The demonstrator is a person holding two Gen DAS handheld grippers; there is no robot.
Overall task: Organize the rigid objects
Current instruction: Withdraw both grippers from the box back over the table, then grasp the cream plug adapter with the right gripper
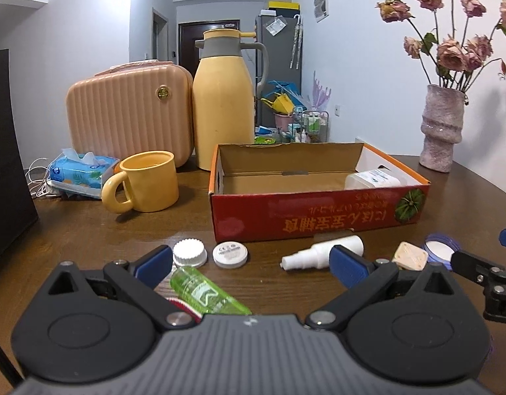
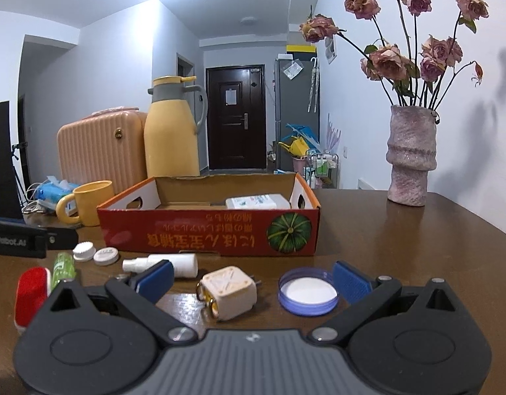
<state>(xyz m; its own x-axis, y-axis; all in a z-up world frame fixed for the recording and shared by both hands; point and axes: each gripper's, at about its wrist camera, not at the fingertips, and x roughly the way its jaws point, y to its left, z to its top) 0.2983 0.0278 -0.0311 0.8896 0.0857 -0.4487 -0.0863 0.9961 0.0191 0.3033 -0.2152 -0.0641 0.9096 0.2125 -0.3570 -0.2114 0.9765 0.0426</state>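
Note:
An open red cardboard box (image 1: pixel 318 220) (image 2: pixel 193 233) stands mid-table with a white container (image 1: pixel 373 179) (image 2: pixel 258 201) inside. In front of it lie a green bottle (image 1: pixel 207 291) (image 2: pixel 63 267), a white ribbed cap (image 1: pixel 189 252) (image 2: pixel 84 250), a round white disc (image 1: pixel 230 254) (image 2: pixel 106 255), a white spray bottle (image 1: pixel 322 252) (image 2: pixel 169 263), a cream plug adapter (image 1: pixel 411 256) (image 2: pixel 228 291) and a blue-rimmed lid (image 1: pixel 439 246) (image 2: pixel 308 291). My left gripper (image 1: pixel 251 265) is open, over the green bottle. My right gripper (image 2: pixel 253 278) is open, with adapter and lid between its fingers.
A yellow mug (image 1: pixel 147 181) (image 2: pixel 88 202), tissue pack (image 1: pixel 82 172), peach case (image 1: pixel 128 115) and yellow thermos (image 1: pixel 223 105) (image 2: pixel 172 131) stand at the back left. A pink vase (image 1: pixel 440 128) (image 2: pixel 411 154) with dried roses is at the back right. A red item (image 2: pixel 32 294) lies at left.

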